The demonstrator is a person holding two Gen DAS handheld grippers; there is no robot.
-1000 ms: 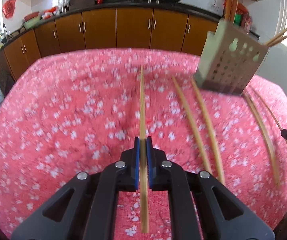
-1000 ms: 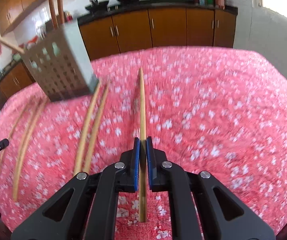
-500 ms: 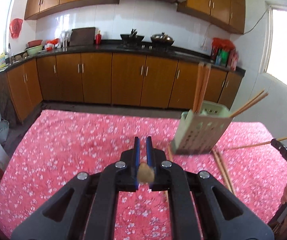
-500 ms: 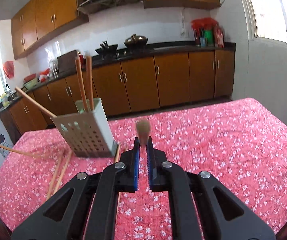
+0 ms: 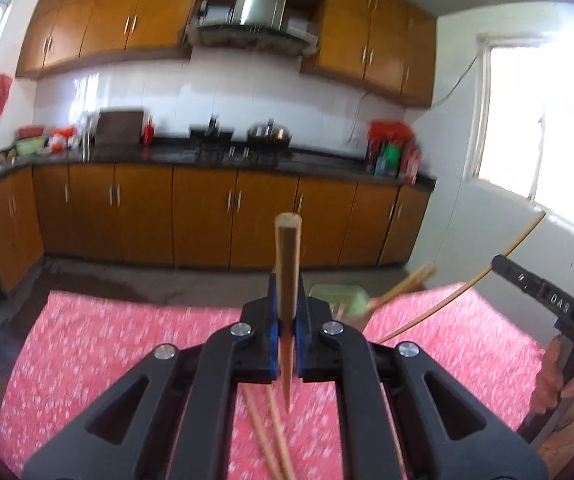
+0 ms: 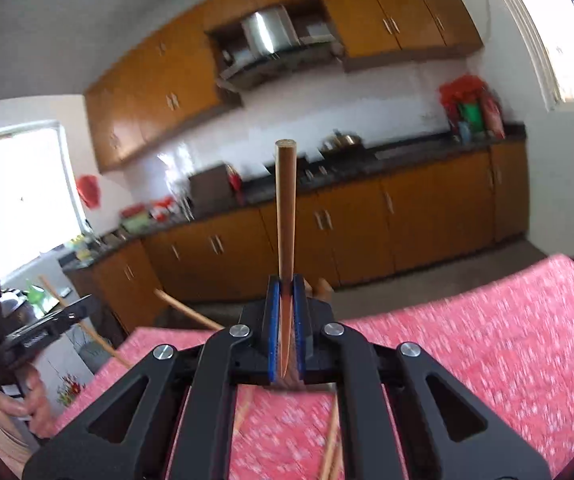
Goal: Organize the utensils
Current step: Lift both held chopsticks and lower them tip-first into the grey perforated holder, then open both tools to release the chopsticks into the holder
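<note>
Each gripper is squeezed shut on one chopstick standing up: left gripper (image 5: 285, 328), right gripper (image 6: 285, 320). The green holder (image 5: 339, 298) sits low, just right of the left one, nearer it.

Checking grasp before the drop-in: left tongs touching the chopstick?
Touching. Left wrist view shows the left tongs shut on the chopstick, blue pads pressed against both sides.

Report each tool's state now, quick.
Left tool: shut on a chopstick.
Right tool: shut on another chopstick.
</note>
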